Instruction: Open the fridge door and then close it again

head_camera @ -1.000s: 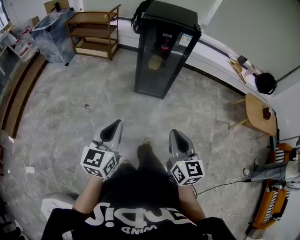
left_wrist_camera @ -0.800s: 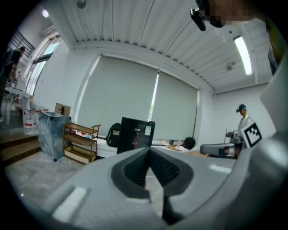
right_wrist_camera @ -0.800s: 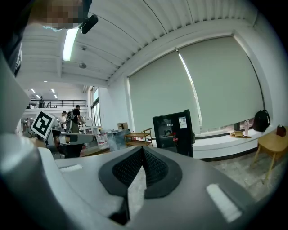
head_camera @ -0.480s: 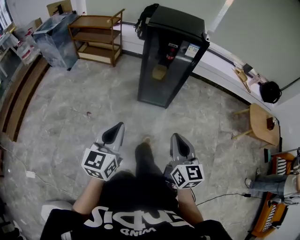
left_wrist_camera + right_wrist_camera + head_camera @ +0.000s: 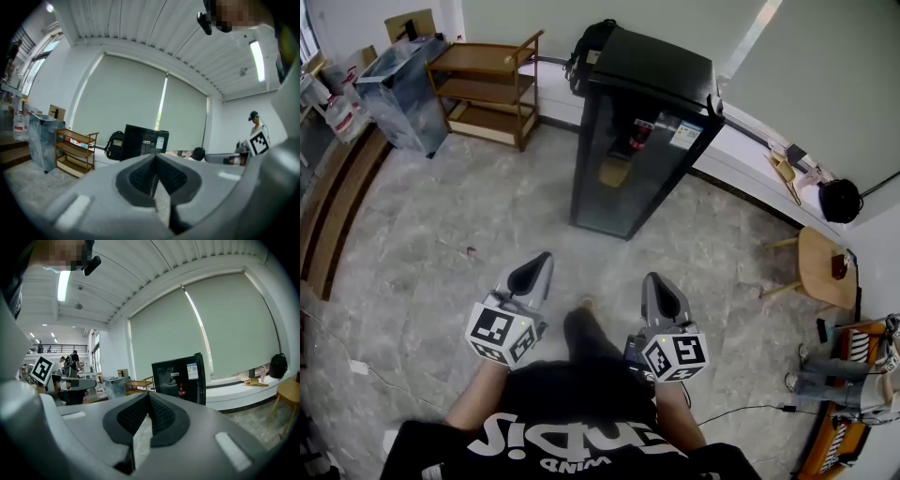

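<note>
Pointing near-level toward fridge (image 5: 642,131), left gripper (image 5: 541,262), right gripper (image 5: 654,282) — both jaws closed, empty.

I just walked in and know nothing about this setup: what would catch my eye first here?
A tall black fridge with a glass door, shut, stands ahead by the white ledge. Low in the head view, the left gripper and right gripper point toward it, both shut and empty.

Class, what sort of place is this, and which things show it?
Probably a large office or lab workroom, not a home: a glass-door drinks fridge stands alone on the stone-tiled floor, with a wooden shelf unit nearby and tall roller blinds behind.
</note>
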`<act>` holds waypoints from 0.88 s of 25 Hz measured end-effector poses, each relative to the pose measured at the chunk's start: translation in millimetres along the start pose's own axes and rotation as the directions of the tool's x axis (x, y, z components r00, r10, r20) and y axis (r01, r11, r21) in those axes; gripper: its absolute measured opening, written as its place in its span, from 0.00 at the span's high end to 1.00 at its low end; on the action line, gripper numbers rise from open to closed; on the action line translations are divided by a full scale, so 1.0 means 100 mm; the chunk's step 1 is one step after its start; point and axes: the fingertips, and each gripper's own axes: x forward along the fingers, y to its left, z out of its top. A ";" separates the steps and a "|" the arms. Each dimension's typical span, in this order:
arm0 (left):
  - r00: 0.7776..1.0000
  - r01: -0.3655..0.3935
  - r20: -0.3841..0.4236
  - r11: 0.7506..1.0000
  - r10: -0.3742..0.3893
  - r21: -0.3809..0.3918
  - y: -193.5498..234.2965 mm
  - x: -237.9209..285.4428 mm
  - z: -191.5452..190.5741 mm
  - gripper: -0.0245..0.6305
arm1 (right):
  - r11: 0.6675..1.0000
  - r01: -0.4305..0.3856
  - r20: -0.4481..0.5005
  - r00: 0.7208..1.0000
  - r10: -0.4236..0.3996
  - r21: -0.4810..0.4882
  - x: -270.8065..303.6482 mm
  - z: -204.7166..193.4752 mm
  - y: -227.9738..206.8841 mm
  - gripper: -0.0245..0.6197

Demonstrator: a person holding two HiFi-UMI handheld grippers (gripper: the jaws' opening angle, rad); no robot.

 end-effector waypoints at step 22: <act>0.998 -0.050 0.049 0.998 0.048 0.033 0.65 1.83 0.68 0.96 | 0.999 -0.045 0.004 0.999 0.045 0.007 1.53 0.66 -1.22 0.97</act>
